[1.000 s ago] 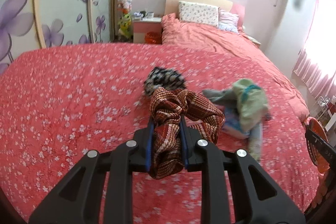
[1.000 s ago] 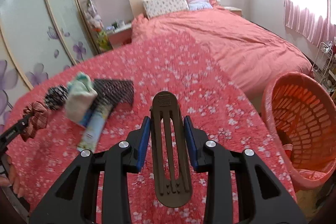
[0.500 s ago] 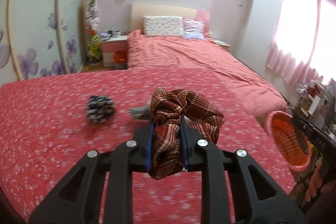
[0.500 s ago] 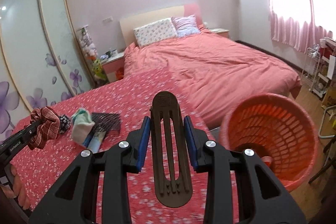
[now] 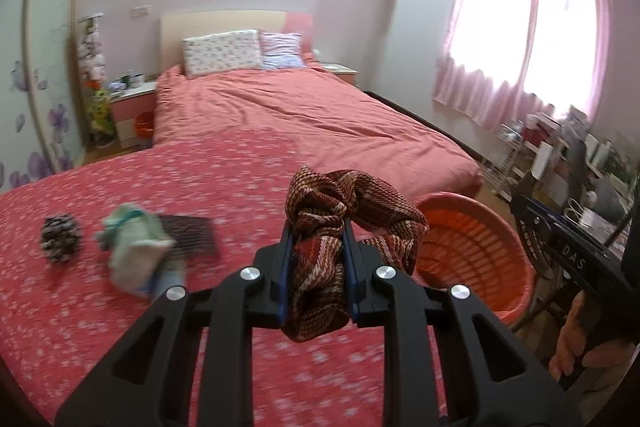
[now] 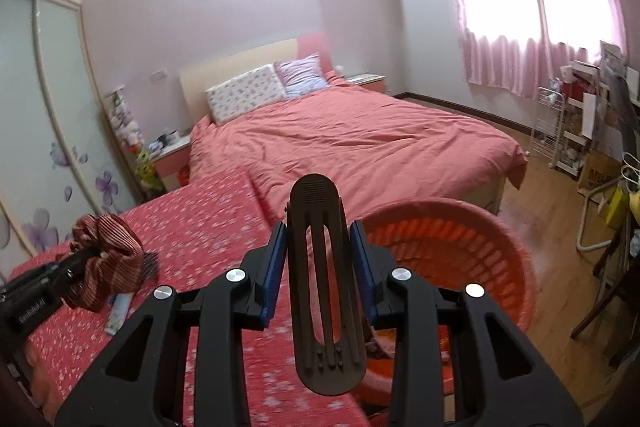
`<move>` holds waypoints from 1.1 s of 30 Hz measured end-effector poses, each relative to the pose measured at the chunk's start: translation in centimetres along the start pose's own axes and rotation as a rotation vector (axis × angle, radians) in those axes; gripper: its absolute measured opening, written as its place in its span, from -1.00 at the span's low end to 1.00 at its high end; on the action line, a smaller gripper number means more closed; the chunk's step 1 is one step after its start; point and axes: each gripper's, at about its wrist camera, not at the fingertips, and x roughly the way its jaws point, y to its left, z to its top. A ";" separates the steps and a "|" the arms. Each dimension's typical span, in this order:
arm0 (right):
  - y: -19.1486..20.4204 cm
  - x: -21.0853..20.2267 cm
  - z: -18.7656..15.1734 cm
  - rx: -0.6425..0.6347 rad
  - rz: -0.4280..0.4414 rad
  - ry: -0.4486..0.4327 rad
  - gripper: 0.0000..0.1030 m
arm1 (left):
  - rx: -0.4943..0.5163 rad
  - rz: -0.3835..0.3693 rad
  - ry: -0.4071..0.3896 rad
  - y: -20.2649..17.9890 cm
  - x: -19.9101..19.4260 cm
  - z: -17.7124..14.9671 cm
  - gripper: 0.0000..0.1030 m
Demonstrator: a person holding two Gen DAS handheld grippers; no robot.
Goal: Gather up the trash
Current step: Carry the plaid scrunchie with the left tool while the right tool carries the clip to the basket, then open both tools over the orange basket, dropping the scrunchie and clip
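My left gripper (image 5: 316,243) is shut on a brown patterned scrunchie (image 5: 352,203), held above the red flowered bedspread (image 5: 120,307), just left of the orange basket (image 5: 480,247). My right gripper (image 6: 319,247) is shut on a dark brown slotted hair clip (image 6: 320,287), held over the near rim of the orange basket (image 6: 480,251). The scrunchie and left gripper also show in the right wrist view (image 6: 104,259). On the bedspread lie a black-and-white scrunchie (image 5: 60,237), a pale green cloth (image 5: 136,251) and a dark mesh piece (image 5: 192,237).
A big bed with a pink cover (image 5: 300,119) and pillows (image 5: 220,53) lies ahead. A nightstand (image 5: 132,107) stands left of it. A wire rack and cluttered shelves (image 6: 568,131) stand at the right by the curtained window. The basket holds some items at its bottom (image 6: 384,341).
Both grippers have swung right, toward the orange basket. The basket is now nearer in both views, and the items on the bedspread have slid left.
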 end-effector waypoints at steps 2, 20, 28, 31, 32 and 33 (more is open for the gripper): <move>-1.2 0.0 0.2 0.018 -0.012 -0.010 -0.36 | 0.010 -0.029 0.013 -1.7 1.3 0.1 -0.58; -8.1 2.0 0.7 0.128 -0.065 -0.040 -0.36 | 0.138 -0.172 0.112 -13.4 10.2 -0.8 -0.57; -10.0 3.8 0.6 0.180 -0.045 -0.001 -0.35 | 0.142 -0.174 0.167 -15.0 13.3 -1.7 -0.38; -10.5 4.7 0.3 0.198 -0.041 0.029 -0.30 | 0.139 -0.161 0.185 -14.8 14.1 -2.1 -0.25; -10.7 5.0 0.2 0.204 -0.039 0.044 -0.23 | 0.137 -0.153 0.191 -14.5 14.3 -2.2 -0.23; -10.8 5.2 0.1 0.206 -0.042 0.051 -0.06 | 0.134 -0.149 0.195 -14.3 14.3 -2.3 -0.18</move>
